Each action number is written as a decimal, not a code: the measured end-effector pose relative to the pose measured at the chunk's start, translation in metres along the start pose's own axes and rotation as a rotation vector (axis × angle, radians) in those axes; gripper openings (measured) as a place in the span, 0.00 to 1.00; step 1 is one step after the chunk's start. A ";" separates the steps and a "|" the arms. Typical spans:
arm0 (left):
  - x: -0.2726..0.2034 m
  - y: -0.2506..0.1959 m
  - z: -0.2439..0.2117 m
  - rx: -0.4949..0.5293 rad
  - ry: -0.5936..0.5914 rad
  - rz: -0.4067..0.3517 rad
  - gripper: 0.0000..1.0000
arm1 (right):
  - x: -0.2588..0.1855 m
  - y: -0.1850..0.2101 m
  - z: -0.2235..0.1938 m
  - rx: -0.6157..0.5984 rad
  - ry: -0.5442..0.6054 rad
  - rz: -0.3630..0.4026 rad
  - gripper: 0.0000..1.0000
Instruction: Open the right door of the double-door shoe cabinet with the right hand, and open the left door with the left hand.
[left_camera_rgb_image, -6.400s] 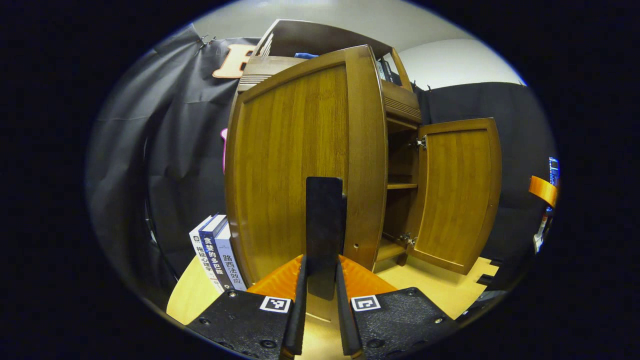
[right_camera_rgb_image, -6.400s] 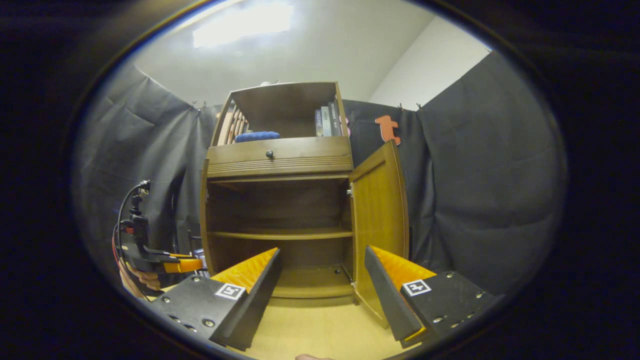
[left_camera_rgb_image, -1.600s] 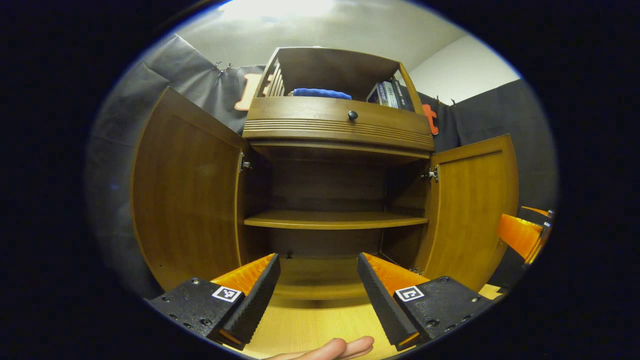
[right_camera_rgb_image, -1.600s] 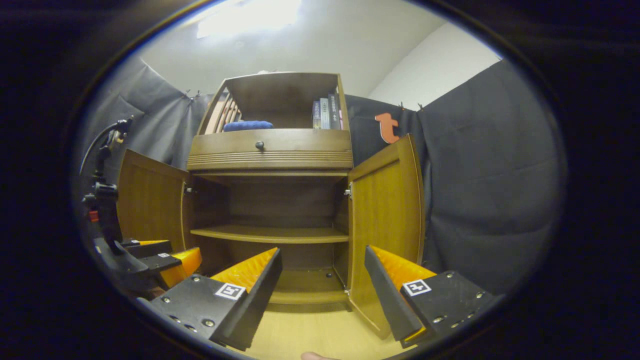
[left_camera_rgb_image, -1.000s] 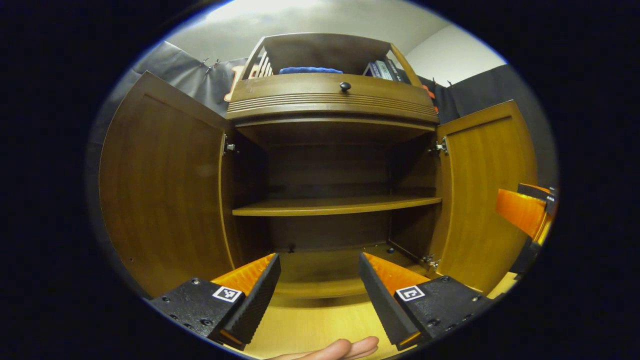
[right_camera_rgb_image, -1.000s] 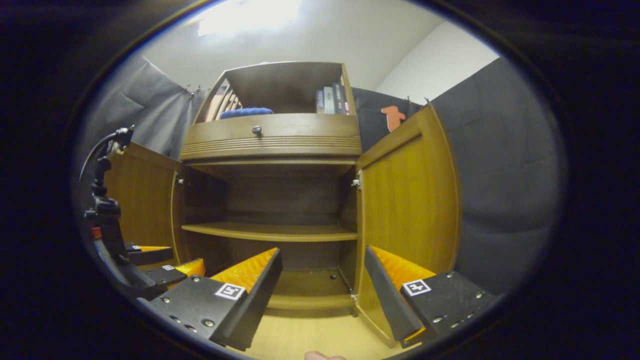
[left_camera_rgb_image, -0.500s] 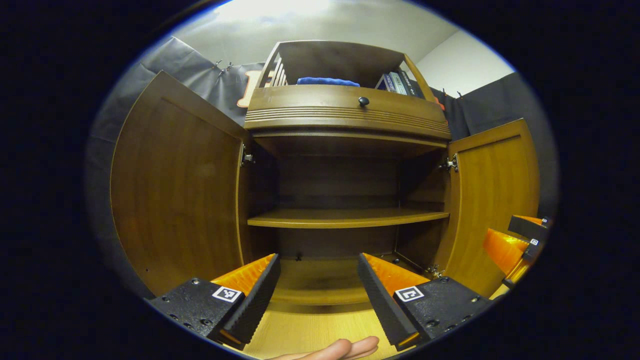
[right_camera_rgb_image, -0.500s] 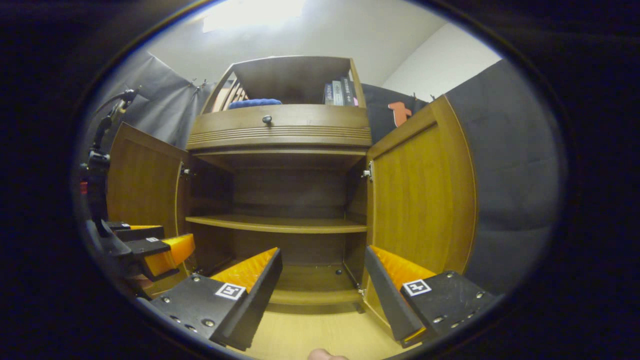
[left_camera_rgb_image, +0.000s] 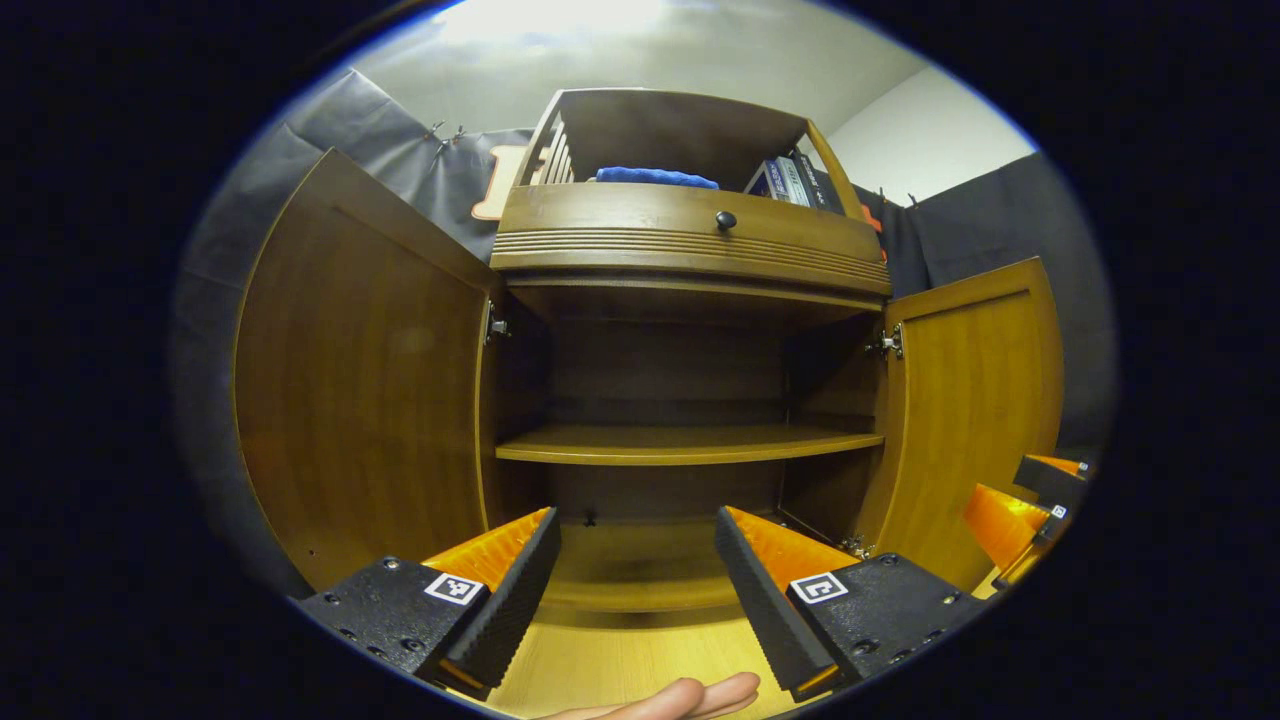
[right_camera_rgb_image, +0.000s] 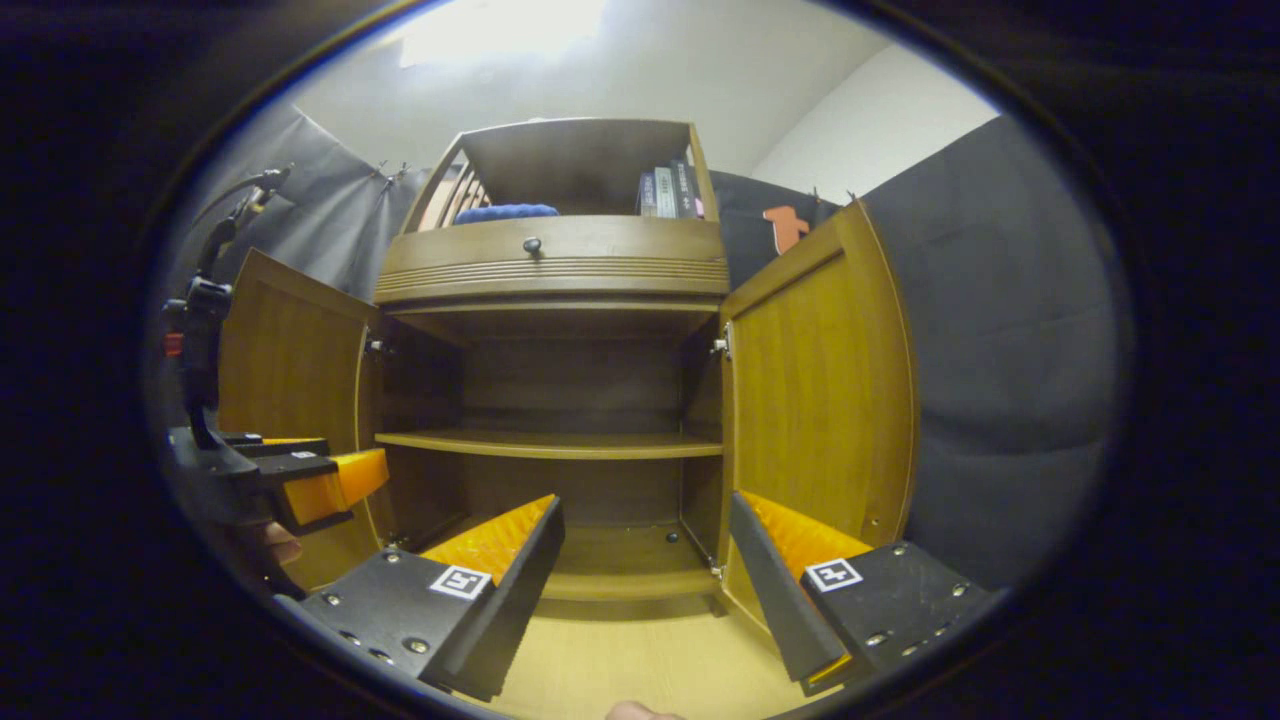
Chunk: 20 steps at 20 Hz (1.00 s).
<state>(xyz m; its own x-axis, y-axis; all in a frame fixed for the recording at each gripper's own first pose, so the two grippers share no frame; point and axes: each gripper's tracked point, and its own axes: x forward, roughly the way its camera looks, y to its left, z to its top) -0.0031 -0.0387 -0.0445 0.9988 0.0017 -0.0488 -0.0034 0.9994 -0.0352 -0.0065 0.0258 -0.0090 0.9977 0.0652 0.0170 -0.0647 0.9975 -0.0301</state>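
The wooden shoe cabinet (left_camera_rgb_image: 690, 240) (right_camera_rgb_image: 555, 270) stands straight ahead with both doors swung wide. Its left door (left_camera_rgb_image: 360, 380) (right_camera_rgb_image: 290, 370) and right door (left_camera_rgb_image: 975, 400) (right_camera_rgb_image: 820, 390) stand open, baring an empty middle shelf (left_camera_rgb_image: 690, 442) (right_camera_rgb_image: 550, 443). My left gripper (left_camera_rgb_image: 635, 560) is open in front of the cabinet's floor, holding nothing. My right gripper (right_camera_rgb_image: 645, 555) is open too, near the right door's lower edge. In the right gripper view the left gripper (right_camera_rgb_image: 290, 480) shows at far left; in the left gripper view the right gripper (left_camera_rgb_image: 1030, 495) shows at far right.
A drawer with a small dark knob (left_camera_rgb_image: 725, 219) (right_camera_rgb_image: 531, 244) sits above the doors. The top open shelf holds a blue cloth (left_camera_rgb_image: 655, 177) (right_camera_rgb_image: 505, 212) and several books (left_camera_rgb_image: 790, 180) (right_camera_rgb_image: 670, 190). A fingertip (left_camera_rgb_image: 690, 695) shows at the bottom. Light wooden table (right_camera_rgb_image: 640, 660) lies below.
The left gripper let go of the left door's edge and the door swung fully open. In the last second both views drifted slightly back from the cabinet; the doors stay open.
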 end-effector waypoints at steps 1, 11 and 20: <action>0.000 0.002 0.001 0.003 -0.005 0.006 0.93 | -0.004 0.001 -0.001 0.013 -0.003 0.002 0.99; -0.009 0.004 0.001 0.044 0.002 0.030 0.93 | -0.016 -0.006 0.015 0.026 -0.049 -0.006 0.99; -0.032 -0.004 0.021 0.073 -0.055 0.027 0.93 | -0.020 -0.032 0.030 -0.079 -0.006 -0.004 0.94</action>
<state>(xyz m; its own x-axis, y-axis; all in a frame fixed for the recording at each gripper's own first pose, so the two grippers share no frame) -0.0344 -0.0425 -0.0218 0.9996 0.0287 0.0061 -0.0290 0.9988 0.0385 -0.0254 -0.0063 0.0214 0.9979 0.0612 0.0231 -0.0583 0.9924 -0.1083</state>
